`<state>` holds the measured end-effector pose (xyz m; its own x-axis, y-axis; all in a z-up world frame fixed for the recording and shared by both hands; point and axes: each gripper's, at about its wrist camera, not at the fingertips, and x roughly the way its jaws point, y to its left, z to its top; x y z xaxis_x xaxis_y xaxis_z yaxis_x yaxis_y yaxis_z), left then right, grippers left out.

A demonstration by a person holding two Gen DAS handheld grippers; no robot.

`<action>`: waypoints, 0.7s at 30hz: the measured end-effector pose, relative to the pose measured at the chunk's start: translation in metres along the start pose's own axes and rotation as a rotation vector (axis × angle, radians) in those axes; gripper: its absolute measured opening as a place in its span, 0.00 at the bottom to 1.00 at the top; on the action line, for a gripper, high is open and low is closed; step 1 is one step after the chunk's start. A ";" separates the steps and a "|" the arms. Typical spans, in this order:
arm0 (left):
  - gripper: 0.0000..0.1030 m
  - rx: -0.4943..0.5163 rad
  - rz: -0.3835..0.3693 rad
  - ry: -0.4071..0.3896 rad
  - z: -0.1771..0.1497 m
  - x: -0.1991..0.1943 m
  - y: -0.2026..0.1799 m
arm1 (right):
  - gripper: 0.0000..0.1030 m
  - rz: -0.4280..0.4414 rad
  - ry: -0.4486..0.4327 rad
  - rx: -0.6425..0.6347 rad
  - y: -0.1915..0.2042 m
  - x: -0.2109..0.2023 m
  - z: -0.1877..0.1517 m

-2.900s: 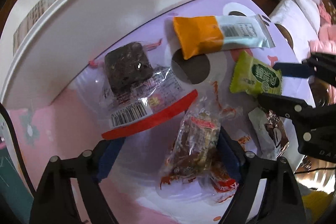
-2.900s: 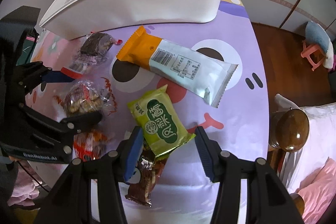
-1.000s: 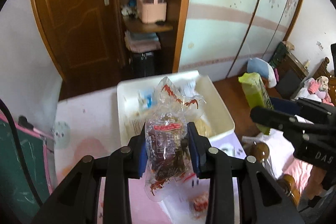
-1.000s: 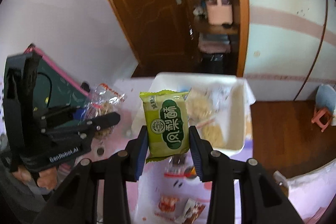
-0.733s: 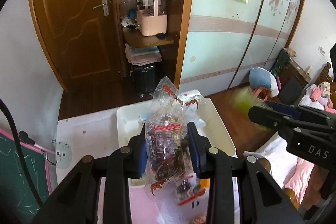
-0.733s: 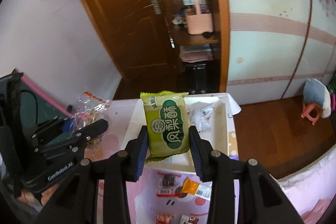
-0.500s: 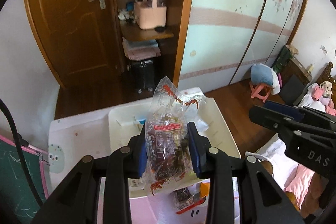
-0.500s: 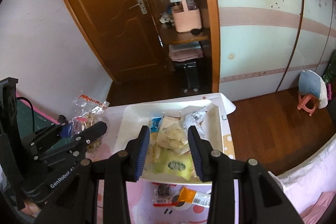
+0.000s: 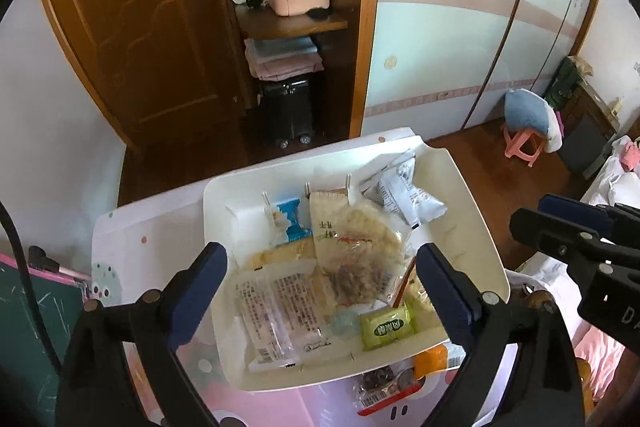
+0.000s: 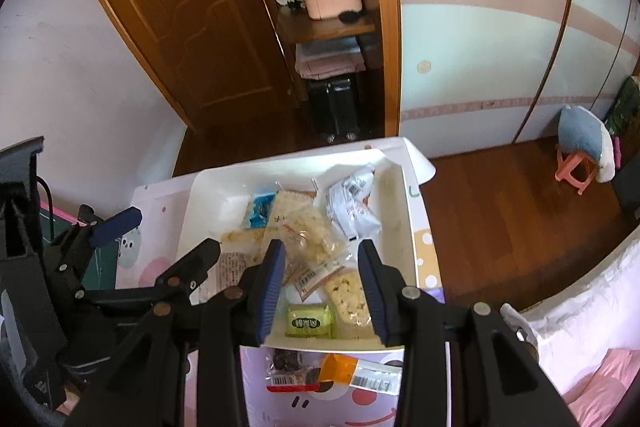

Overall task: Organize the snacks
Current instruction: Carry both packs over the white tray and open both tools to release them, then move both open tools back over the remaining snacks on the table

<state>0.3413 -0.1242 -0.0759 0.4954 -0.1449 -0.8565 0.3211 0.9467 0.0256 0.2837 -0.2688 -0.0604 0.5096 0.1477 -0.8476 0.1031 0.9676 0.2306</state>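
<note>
White plastic forms the snack bin (image 9: 472, 223), which sits on a table with a pink and purple cartoon cover (image 10: 320, 407) and holds a heap of wrapped snacks. A green packet (image 10: 309, 323) lies flat near the bin's front wall, beside a pale crumbly snack in clear wrap (image 10: 350, 297). A clear bag with red print (image 9: 360, 259) rests on top of the pile in the middle, and a white foil pouch (image 9: 408, 195) leans in the far right corner. The left gripper (image 9: 322, 283) hangs over the bin with its jaws opening wide and nothing between the pads. The right gripper (image 10: 322, 289) hovers above the front of the bin, jaws partly apart and holding nothing. Outside the bin, on the cover just in front of it, lie a dark cake in clear wrap (image 10: 286, 361) and an orange and white bar (image 10: 360, 373).
</note>
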 end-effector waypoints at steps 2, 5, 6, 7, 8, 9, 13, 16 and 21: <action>0.92 0.003 0.000 0.000 0.000 0.002 -0.001 | 0.37 0.003 0.004 0.001 0.000 0.001 -0.002; 0.92 0.011 0.008 -0.003 -0.003 0.000 -0.003 | 0.37 -0.012 0.008 -0.009 0.001 0.003 -0.005; 0.92 0.012 0.012 0.003 -0.003 0.001 -0.004 | 0.37 -0.010 0.011 -0.011 0.002 0.004 -0.005; 0.92 0.012 0.014 0.006 -0.003 0.001 -0.004 | 0.37 -0.004 0.014 -0.009 0.002 0.004 -0.006; 0.92 0.011 0.011 0.005 -0.005 -0.001 -0.004 | 0.37 -0.001 0.017 -0.007 0.002 0.004 -0.007; 0.92 0.010 0.010 0.004 -0.006 -0.002 -0.004 | 0.37 0.001 0.018 -0.006 0.002 0.003 -0.008; 0.92 0.007 0.011 -0.003 -0.009 -0.006 -0.004 | 0.37 0.003 0.016 -0.006 0.001 -0.001 -0.012; 0.92 0.013 0.011 -0.013 -0.012 -0.012 -0.006 | 0.37 -0.001 0.017 -0.009 -0.001 -0.004 -0.017; 0.92 0.017 0.004 -0.033 -0.020 -0.025 -0.009 | 0.37 0.004 0.025 -0.009 -0.004 -0.012 -0.029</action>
<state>0.3100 -0.1232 -0.0648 0.5234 -0.1504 -0.8387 0.3324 0.9423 0.0385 0.2526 -0.2683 -0.0653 0.4886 0.1569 -0.8583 0.0930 0.9687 0.2301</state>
